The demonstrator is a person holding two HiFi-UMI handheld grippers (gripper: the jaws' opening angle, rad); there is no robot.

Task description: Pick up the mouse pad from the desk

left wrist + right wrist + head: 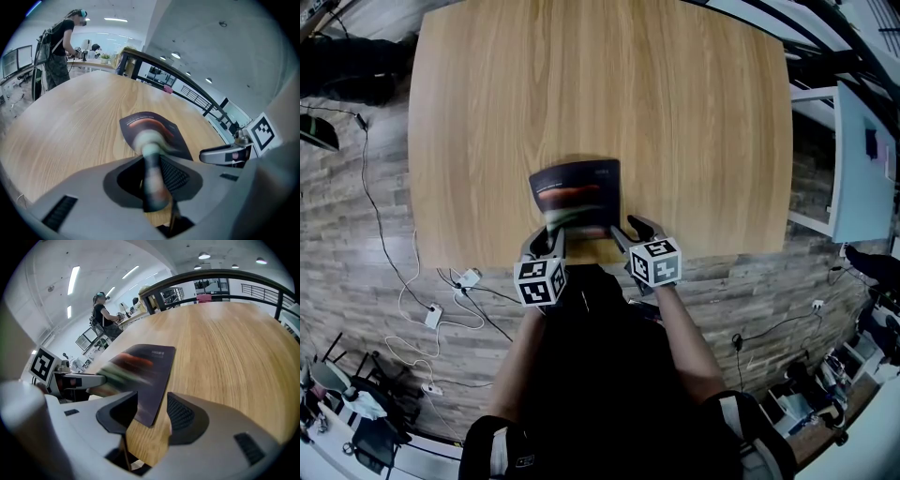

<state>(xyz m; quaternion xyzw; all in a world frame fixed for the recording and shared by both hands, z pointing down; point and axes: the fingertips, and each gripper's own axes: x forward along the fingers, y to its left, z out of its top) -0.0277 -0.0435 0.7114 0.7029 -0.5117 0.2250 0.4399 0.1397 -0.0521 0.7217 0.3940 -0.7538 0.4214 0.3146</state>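
The dark mouse pad, printed with a red and green streak, lies at the near edge of the wooden desk. My left gripper is at its near left corner. In the left gripper view that corner stands curled upright and blurred, filling the gap between the jaws of my left gripper, which press on it. My right gripper is at the near right corner. In the right gripper view the pad's corner sits between the jaws of my right gripper, with a gap on each side.
The desk stretches bare far beyond the pad. Cables and power adapters lie on the wood floor to the left. A white panel stands to the right. A person stands at a far counter beyond the desk.
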